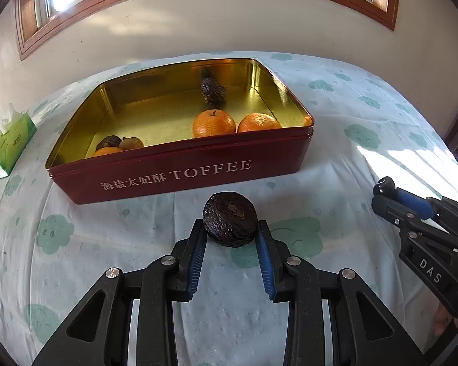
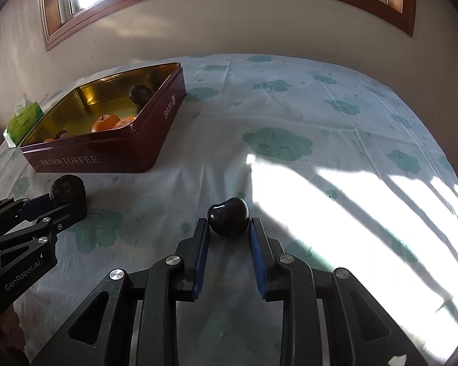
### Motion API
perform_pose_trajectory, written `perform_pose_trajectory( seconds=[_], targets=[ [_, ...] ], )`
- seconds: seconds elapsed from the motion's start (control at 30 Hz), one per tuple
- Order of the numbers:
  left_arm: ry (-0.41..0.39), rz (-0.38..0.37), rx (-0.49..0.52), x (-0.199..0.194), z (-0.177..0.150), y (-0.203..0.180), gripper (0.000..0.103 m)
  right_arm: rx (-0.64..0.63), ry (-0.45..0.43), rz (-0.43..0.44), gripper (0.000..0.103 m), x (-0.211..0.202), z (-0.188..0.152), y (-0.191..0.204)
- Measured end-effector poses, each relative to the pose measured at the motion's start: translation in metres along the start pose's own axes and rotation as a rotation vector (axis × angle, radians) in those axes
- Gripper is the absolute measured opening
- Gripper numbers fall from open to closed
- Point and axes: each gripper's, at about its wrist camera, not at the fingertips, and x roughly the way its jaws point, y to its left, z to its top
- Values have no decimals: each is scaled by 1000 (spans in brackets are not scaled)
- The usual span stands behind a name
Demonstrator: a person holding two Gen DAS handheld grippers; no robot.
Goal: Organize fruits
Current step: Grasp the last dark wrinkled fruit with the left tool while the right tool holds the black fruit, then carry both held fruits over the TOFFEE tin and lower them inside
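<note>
Left tool (image 1: 230, 228) grips wrinkled fruit (image 1: 230, 219) over cloud-print tablecloth (image 1: 76, 259).

Left gripper (image 1: 230, 228): black linkage arms joined by round silver screws, ribbed blue pads (image 1: 195, 262) on the fingers; "GenRobot.AI" printed in white on its side. Right gripper (image 2: 229, 225): the same build is noted, with "DAS" lettered white.

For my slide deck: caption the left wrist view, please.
Left gripper shut on a wrinkled dark fruit before a red TOFFEE tin holding oranges.
</note>
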Motion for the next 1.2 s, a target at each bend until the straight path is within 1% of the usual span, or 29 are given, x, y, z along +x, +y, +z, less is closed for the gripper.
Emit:
perform_pose_trajectory(
  seconds=[0.1, 0.5, 0.67, 1.1, 1.2],
  targets=[
    [6, -1, -11, -3, -5, 8, 34, -2, 0, -2, 26, 0, 0, 0],
    [-13, 42, -29, -15, -19, 33, 34, -8, -1, -10, 26, 0, 0, -1],
    [-21, 44, -46, -19, -23, 42, 34, -14, -1, -17, 26, -1, 1, 0],
    [-7, 59, -58, -20, -28, 51, 34, -17, -2, -21, 25, 1, 2, 2],
    [0, 58, -63, -22, -27, 54, 34, -1, 1, -15, 24, 1, 3, 1]
  ],
)
